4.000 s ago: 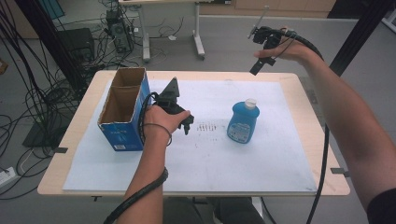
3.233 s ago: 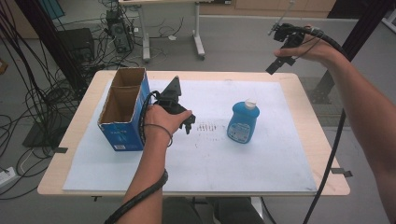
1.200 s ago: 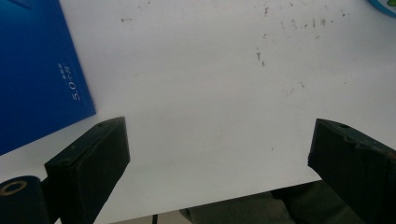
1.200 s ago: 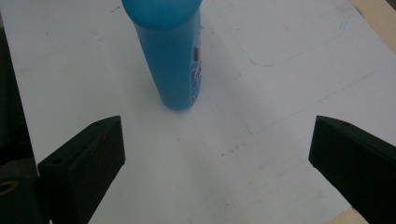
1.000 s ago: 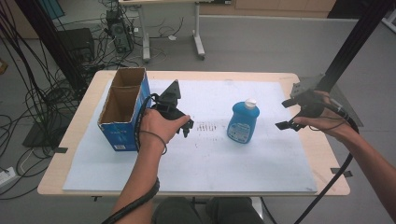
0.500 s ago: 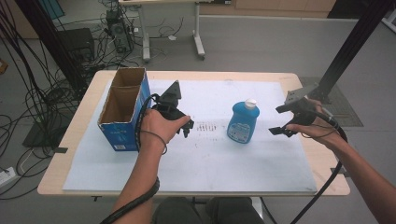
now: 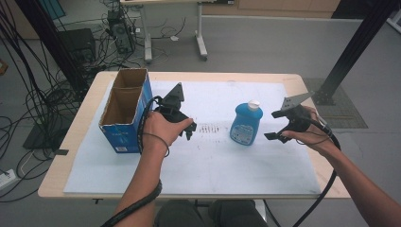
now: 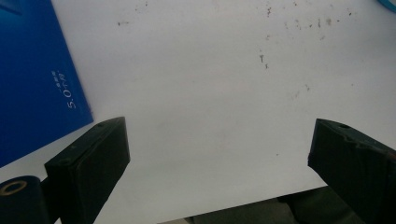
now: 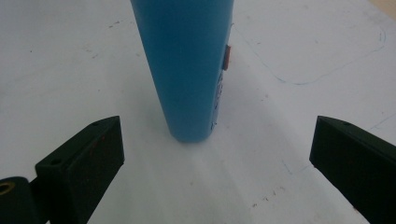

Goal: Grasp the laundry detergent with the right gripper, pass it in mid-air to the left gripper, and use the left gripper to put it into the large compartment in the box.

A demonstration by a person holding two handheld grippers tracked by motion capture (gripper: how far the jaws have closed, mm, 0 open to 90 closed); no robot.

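**Gripper closes in on blue bottle**

As its jaws stand spread wide and empty, the right gripper (image 7: pixel 277 125) hovers just beside the upright blue bottle (image 7: pixel 245 123) on the white sheet (image 7: pixel 208 156). Across the table, the left gripper (image 7: pixel 182 126), jaws likewise spread, rests near the open blue carton (image 7: pixel 124 120).

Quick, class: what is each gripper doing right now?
Left gripper: open, holding nothing.
Right gripper: open, facing the blue bottle, not gripping it.
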